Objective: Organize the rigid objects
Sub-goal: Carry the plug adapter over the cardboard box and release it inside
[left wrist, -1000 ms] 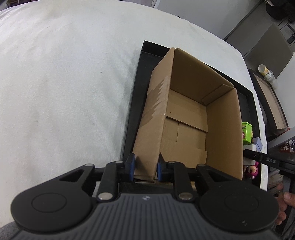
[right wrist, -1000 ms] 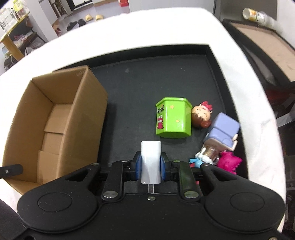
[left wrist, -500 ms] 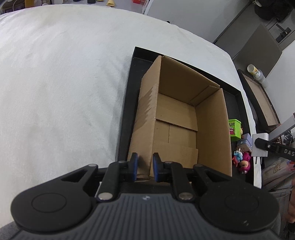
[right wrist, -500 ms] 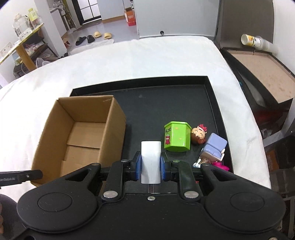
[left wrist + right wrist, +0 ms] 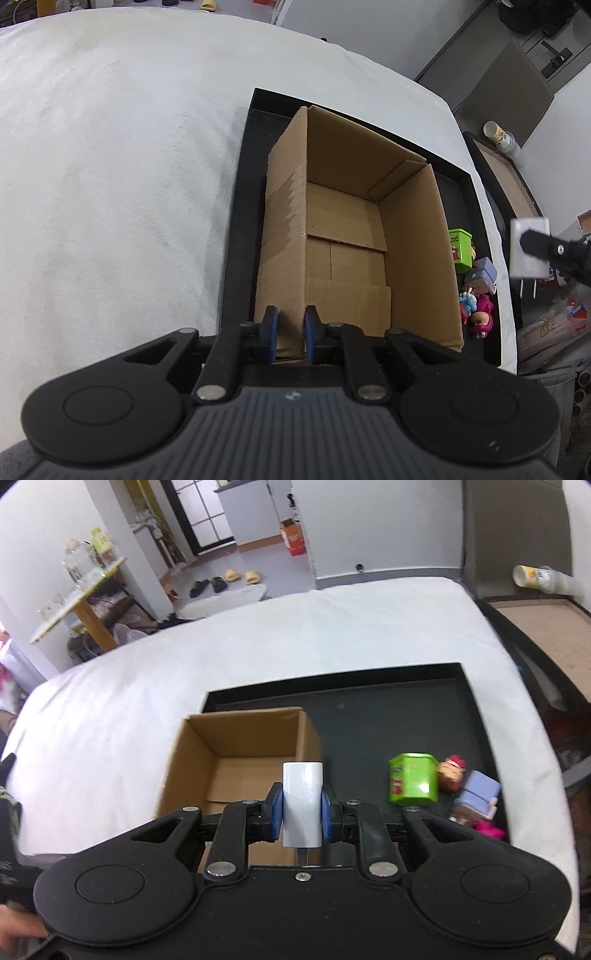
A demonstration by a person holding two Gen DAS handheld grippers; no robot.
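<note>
Two grips: your left gripper (image 5: 290,328) pinches the cardboard box (image 5: 240,753) wall; your right gripper (image 5: 302,810) clamps the white charger (image 5: 302,801), box opening ahead-left.

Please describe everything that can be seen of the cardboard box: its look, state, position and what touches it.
The cardboard box is plain brown corrugated cardboard, upright, open at the top and empty; folded flaps form its floor. It stands on the left part of the black tray, which lies on a white cloth. A paler torn patch marks its outer left wall. The left gripper is closed on that wall's near corner, one finger on each side. The toys lie beside the right wall; contact cannot be told.
</note>
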